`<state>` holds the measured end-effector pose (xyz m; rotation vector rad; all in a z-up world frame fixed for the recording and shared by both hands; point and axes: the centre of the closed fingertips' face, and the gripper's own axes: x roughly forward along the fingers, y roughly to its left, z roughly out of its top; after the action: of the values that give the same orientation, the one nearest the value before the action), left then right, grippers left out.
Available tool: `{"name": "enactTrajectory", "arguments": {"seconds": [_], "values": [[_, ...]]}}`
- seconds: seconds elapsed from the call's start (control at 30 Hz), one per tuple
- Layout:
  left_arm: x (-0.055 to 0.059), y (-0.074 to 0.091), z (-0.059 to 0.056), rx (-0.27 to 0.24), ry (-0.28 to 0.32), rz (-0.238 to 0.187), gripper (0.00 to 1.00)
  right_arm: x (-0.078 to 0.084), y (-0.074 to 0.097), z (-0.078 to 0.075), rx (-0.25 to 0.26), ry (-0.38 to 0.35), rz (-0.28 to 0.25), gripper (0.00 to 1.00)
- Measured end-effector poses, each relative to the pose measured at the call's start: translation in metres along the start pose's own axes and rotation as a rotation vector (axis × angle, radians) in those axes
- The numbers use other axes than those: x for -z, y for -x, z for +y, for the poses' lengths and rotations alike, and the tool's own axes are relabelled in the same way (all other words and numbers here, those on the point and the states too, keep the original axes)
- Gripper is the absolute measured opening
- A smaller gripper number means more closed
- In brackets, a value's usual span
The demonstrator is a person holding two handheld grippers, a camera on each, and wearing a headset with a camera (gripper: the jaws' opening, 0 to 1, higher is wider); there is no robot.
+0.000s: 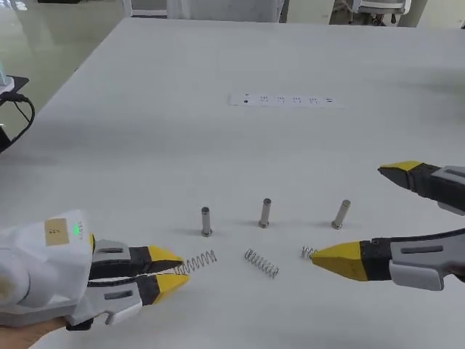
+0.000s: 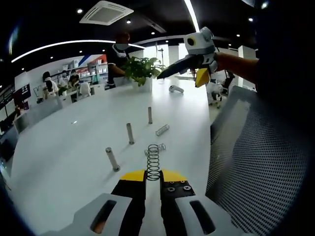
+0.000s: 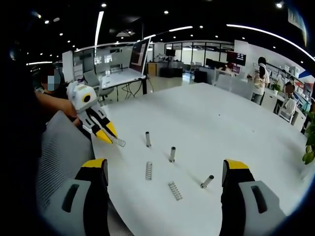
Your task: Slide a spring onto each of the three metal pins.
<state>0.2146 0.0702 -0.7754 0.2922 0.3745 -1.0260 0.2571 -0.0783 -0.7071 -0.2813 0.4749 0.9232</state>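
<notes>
Left of the middle pin (image 1: 266, 212), the left gripper (image 1: 182, 270) is clamping a spring (image 1: 197, 262) by its end, coil free, seemingly for threading; right of it, the right gripper (image 3: 164, 169) is gaping.

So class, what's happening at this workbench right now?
Someone is working with two handheld grippers. The left gripper is shut on the end of one spring. The right gripper is open beside another spring. A third spring lies loose on the table. All three pins stand bare.
</notes>
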Motion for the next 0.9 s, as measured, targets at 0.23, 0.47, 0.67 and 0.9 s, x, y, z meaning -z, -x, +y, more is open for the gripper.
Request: {"name": "enactTrajectory", "arguments": {"seconds": [0.23,0.47,0.67,0.9], "values": [[-0.027,0.0,-0.008,0.032,-0.052,-0.037,0.02,-0.007,-0.003,0.016,-0.063,0.0,-0.009,0.92],[-0.042,-0.001,-0.015,0.055,-0.086,-0.059,0.02,-0.007,-0.008,0.031,-0.126,-0.001,0.013,0.8],[-0.05,-0.003,-0.02,0.073,-0.109,-0.07,0.02,-0.008,-0.011,0.044,-0.176,0.024,0.024,0.59],[-0.056,-0.004,-0.024,0.086,-0.125,-0.079,0.02,-0.005,-0.015,0.057,-0.229,0.064,0.063,0.41]]}}
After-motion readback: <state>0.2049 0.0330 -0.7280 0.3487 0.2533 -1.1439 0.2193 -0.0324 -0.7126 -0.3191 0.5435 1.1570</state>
